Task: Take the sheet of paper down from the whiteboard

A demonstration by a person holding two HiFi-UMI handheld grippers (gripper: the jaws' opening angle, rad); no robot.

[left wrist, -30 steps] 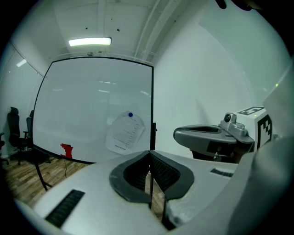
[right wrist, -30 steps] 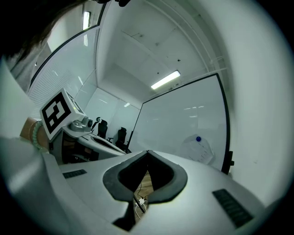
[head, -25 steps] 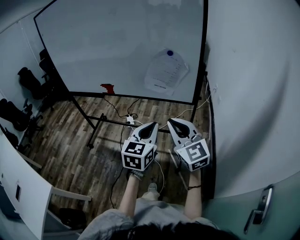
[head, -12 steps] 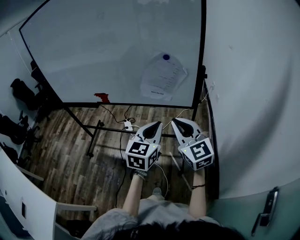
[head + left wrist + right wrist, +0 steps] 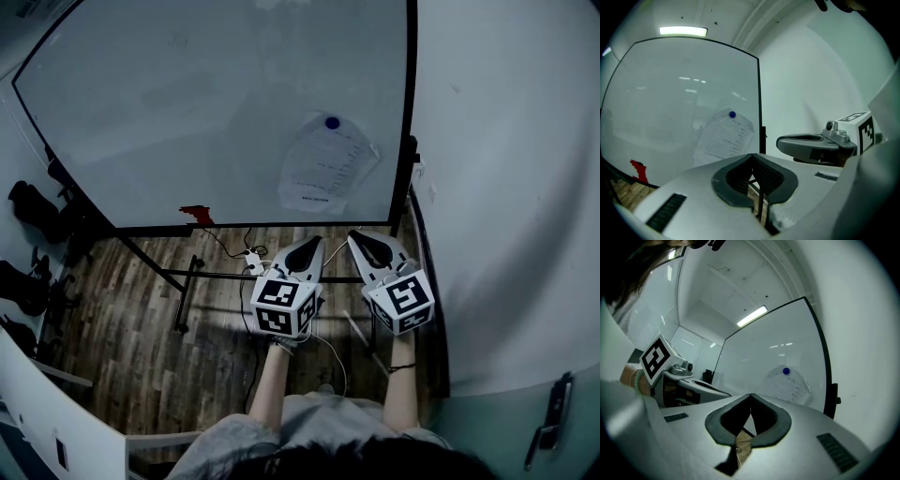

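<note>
A printed sheet of paper (image 5: 325,165) hangs tilted on the whiteboard (image 5: 187,103), pinned near its top by a round blue magnet (image 5: 332,122). The paper (image 5: 725,139) and the magnet (image 5: 732,114) also show in the left gripper view, and the paper (image 5: 787,387) with its magnet (image 5: 786,371) in the right gripper view. My left gripper (image 5: 314,243) and right gripper (image 5: 352,238) are held side by side below the sheet, well short of the board. Both point toward the board, jaws shut and empty.
The board stands on a black frame (image 5: 187,277) over a wooden floor (image 5: 122,309). A white wall (image 5: 506,187) runs close along the right. A red eraser (image 5: 197,215) sits on the board's lower rail. Cables and a power strip (image 5: 254,264) lie on the floor. Dark chairs (image 5: 28,216) stand at left.
Both grippers have moved forward toward the whiteboard together. The board and paper now look larger and closer in the head view.
</note>
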